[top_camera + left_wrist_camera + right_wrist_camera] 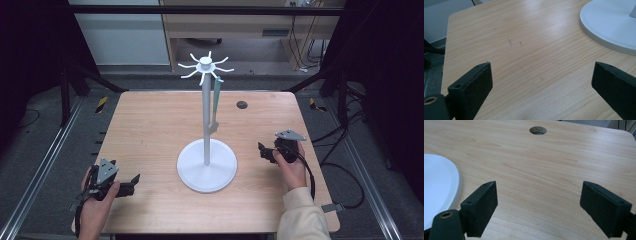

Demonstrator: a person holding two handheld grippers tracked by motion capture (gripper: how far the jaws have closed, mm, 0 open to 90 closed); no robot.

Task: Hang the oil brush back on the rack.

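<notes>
Wooden table point(150, 130) fills the middle of a dark framed bay. At its centre stands the white stand point(206, 165), a round base with a tall pole and hooks on top; a greenish spatula point(216, 105) hangs from one hook, beside the pole. Left of the base, the left gripper point(134, 181) rests, jaws wide apart and empty. Right of the base, the right gripper point(261, 150) does likewise. Behind the stand, a small hole point(242, 104).
</notes>
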